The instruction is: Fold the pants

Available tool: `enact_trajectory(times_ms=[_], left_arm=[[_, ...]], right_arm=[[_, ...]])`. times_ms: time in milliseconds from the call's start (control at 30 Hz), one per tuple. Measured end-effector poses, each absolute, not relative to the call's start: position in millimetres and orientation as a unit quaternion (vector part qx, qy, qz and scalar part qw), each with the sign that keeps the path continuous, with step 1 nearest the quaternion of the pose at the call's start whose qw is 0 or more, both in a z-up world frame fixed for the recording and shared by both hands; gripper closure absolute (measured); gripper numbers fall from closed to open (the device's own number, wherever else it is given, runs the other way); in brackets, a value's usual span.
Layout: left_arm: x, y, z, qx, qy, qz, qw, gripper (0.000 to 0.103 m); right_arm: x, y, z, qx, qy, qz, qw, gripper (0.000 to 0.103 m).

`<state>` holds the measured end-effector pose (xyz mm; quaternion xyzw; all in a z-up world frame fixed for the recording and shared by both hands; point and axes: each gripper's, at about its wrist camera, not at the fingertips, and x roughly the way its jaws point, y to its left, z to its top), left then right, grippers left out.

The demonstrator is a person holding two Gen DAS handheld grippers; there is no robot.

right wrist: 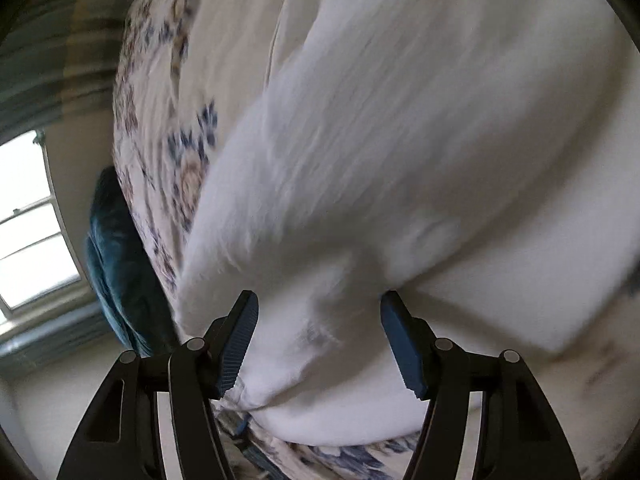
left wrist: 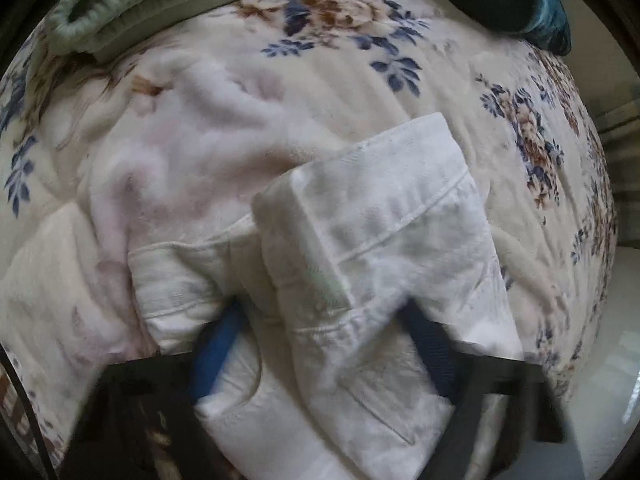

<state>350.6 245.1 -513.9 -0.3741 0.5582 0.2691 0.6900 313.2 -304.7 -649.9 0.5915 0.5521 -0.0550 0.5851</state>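
The white pants lie part-folded on the floral blanket, directly under the left gripper, whose blue pads straddle the thick folded waist end; whether they press it, I cannot tell. The legs run away ahead of it. The right gripper stands open just above white cloth, nothing pinched. The left looks better placed for the coming fold.

White pants are lying on a cream blanket showing blue-and-brown flowers, beside sage-green folded fabric.
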Motion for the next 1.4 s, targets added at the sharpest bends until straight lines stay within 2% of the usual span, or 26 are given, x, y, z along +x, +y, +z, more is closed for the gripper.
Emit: enact_trajectory(times_ms=[67, 133, 233, 400, 567, 700, 767, 800, 867, 900, 967, 1000, 1033, 1067, 1100, 1133, 1233, 1400], left_arm=[[351, 242, -510, -0.35, 0.562, 0.276, 0.697, 0.065], [350, 240, -505, -0.336, 0.558, 0.282, 0.704, 0.078], [333, 239, -488, -0.328, 0.549, 0.275, 0.718, 0.087], [307, 235, -466, -0.31, 0.546, 0.275, 0.728, 0.088], [275, 241, -461, -0.317, 0.552, 0.285, 0.717, 0.088], [267, 246, -477, -0.306, 0.566, 0.289, 0.709, 0.088], [270, 250, -497, -0.31, 0.585, 0.286, 0.693, 0.084], [270, 252, -503, -0.317, 0.589, 0.29, 0.685, 0.079], [269, 254, -506, -0.33, 0.595, 0.29, 0.673, 0.076], [268, 251, -502, -0.327, 0.598, 0.284, 0.675, 0.075], [261, 238, -482, -0.294, 0.604, 0.285, 0.684, 0.071], [257, 230, -473, -0.268, 0.606, 0.291, 0.69, 0.066], [254, 213, -460, -0.234, 0.608, 0.292, 0.701, 0.056], [252, 196, -453, -0.206, 0.61, 0.283, 0.711, 0.045], [252, 180, -448, -0.181, 0.613, 0.272, 0.719, 0.02], [253, 162, -444, -0.157, 0.618, 0.257, 0.727, 0.002], [264, 87, -446, -0.094, 0.633, 0.185, 0.745, 0.002], [294, 0, -479, -0.09, 0.655, 0.112, 0.742, 0.002]], right_arm=[[319, -289, -658, 0.587, 0.559, -0.062, 0.582, 0.039], [322, -279, -658, 0.566, 0.571, -0.079, 0.589, 0.068], [334, -262, -643, 0.517, 0.58, -0.088, 0.623, 0.083], [339, -231, -600, 0.416, 0.599, -0.091, 0.678, 0.092], [328, -228, -579, 0.416, 0.601, -0.085, 0.677, 0.093], [288, -244, -571, 0.409, 0.612, -0.079, 0.672, 0.093], [276, -247, -580, 0.402, 0.625, -0.078, 0.664, 0.093], [273, -248, -590, 0.405, 0.635, -0.077, 0.653, 0.091], [273, -252, -614, 0.413, 0.664, -0.07, 0.62, 0.086], [277, -254, -623, 0.428, 0.669, -0.064, 0.605, 0.078], [274, -261, -629, 0.456, 0.669, -0.054, 0.584, 0.062], [271, -266, -625, 0.457, 0.666, -0.053, 0.587, 0.042], [268, -271, -615, 0.456, 0.659, -0.05, 0.597, 0.03], [266, -274, -607, 0.453, 0.654, -0.048, 0.604, 0.03], [261, -281, -596, 0.446, 0.65, -0.051, 0.613, 0.03], [256, -288, -588, 0.445, 0.647, -0.056, 0.617, 0.03], [235, -325, -567, 0.46, 0.625, -0.095, 0.623, 0.03], [216, -424, -559, 0.463, 0.57, -0.19, 0.651, 0.03]])
